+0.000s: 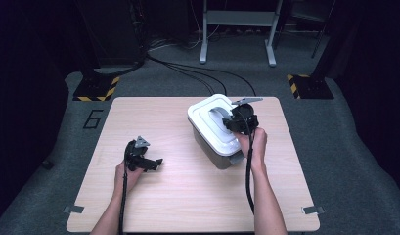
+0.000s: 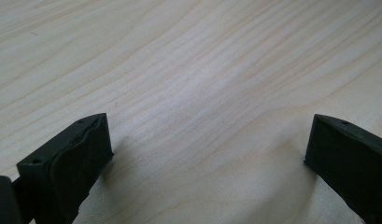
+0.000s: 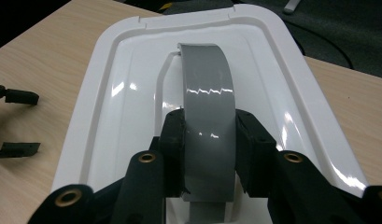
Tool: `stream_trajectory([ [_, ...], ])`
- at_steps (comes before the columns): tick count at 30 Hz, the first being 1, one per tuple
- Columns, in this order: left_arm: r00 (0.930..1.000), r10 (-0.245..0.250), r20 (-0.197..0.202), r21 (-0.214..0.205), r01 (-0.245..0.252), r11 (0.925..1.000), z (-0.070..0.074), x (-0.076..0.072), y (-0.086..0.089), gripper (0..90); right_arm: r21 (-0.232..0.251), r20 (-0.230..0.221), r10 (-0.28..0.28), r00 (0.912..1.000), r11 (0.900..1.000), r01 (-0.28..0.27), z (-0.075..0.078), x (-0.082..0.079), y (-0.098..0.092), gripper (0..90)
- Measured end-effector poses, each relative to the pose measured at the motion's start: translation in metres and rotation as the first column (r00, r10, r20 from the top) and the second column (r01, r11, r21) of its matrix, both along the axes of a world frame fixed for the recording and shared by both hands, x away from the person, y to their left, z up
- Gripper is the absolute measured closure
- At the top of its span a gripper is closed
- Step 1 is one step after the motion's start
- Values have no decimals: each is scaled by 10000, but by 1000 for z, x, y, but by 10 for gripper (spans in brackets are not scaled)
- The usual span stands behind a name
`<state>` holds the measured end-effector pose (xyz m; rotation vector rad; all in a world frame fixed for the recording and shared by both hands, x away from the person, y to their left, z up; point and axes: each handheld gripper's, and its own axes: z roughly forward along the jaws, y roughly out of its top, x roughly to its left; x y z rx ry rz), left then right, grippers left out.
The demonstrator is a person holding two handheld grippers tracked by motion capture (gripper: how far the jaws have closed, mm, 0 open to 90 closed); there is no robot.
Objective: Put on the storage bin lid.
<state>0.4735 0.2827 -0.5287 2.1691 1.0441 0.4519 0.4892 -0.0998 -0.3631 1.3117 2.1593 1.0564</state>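
A grey storage box with a white lid (image 1: 211,123) stands on the right half of the wooden table (image 1: 188,196). A grey handle (image 3: 208,112) arches over the white lid (image 3: 128,88). My right gripper (image 3: 209,149) is shut on that handle, one jaw against each side, and it sits on top of the box (image 1: 240,121) in the high view. My left gripper (image 1: 151,163) rests low on the left part of the table, open, with only bare wood (image 2: 202,93) between its fingers (image 2: 81,154).
The box's grey latch (image 1: 235,157) sticks out on its near side. Beyond the table lie grey carpet, black cables (image 1: 197,71), a metal stand (image 1: 236,29) and yellow-black striped bases (image 1: 97,88). Bare wood lies between the two hands.
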Motion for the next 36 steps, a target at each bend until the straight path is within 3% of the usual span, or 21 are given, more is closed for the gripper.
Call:
stream_trajectory([
  [8, 10000, 7, 3, -14, -7, 10000, 0, 0, 0, 4, -105, -220, -68, 9997, 9999, 65, -12, 4, 4, 667],
  [17, 10000, 9, 5, -16, -9, 10000, 0, 0, 0, 4, -56, -438, -61, 9990, 10000, 59, -16, 3, 2, 666],
  [27, 10000, 22, 8, -35, -22, 10000, 0, 0, 0, 4, 45, -393, -70, 9992, 10000, 72, -18, 1, 1, 658],
  [30, 10000, -5, 0, 2, 5, 10000, 0, 0, 0, 4, 84, -158, 116, 9998, 9999, -114, -17, 1, -2, 586],
  [34, 10000, -5, -13, -7, 5, 10000, 0, 0, 0, 4, 136, -251, -32, 9997, 9999, 36, -11, -4, -7, 435],
  [36, 10000, -2, -5, -2, 2, 10000, 0, 0, 0, 4, 137, -243, -15, 9997, 9999, 19, -10, -5, -9, 413],
])
